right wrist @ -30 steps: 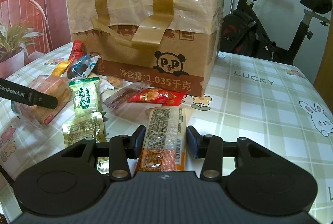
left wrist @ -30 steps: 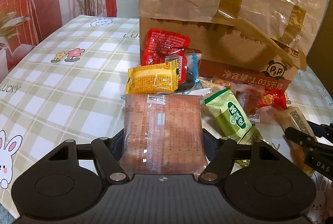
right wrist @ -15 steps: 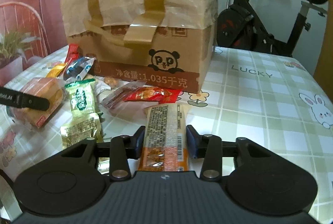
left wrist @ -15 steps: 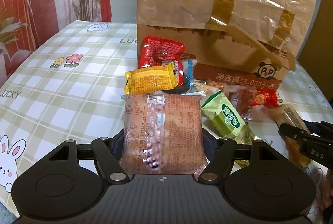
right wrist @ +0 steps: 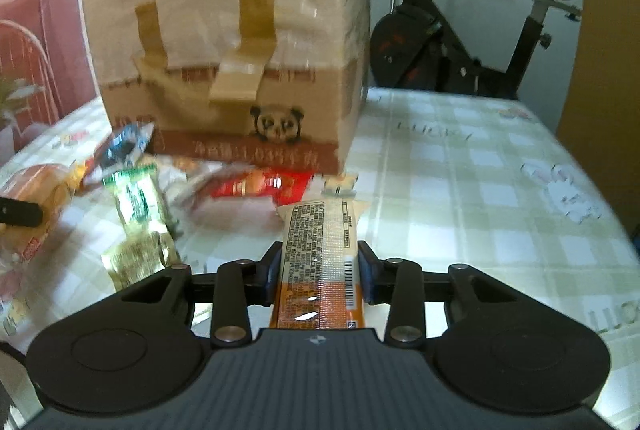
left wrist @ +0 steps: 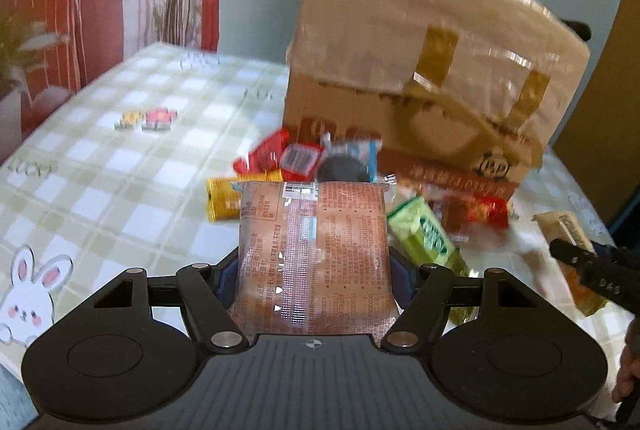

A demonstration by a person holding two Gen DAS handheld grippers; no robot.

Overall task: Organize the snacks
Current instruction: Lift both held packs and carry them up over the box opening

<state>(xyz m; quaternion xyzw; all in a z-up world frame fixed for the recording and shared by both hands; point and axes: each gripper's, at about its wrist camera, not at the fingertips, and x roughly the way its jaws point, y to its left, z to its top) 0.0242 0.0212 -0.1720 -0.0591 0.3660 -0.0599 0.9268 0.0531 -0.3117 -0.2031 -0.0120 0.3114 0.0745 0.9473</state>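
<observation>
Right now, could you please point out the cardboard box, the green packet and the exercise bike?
cardboard box (right wrist: 280,134): right wrist view, panda print.
green packet (left wrist: 424,234): left wrist view, front face.
exercise bike (right wrist: 452,42): right wrist view, frame.

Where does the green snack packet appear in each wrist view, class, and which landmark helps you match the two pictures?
Left wrist view: the green packet lies right of centre, just right of the held brown packet.
Right wrist view: the green packet lies at left, beyond the gripper, left of the held orange bar.
Shared landmark: the taped cardboard box with the panda stands behind the snacks in both.
</observation>
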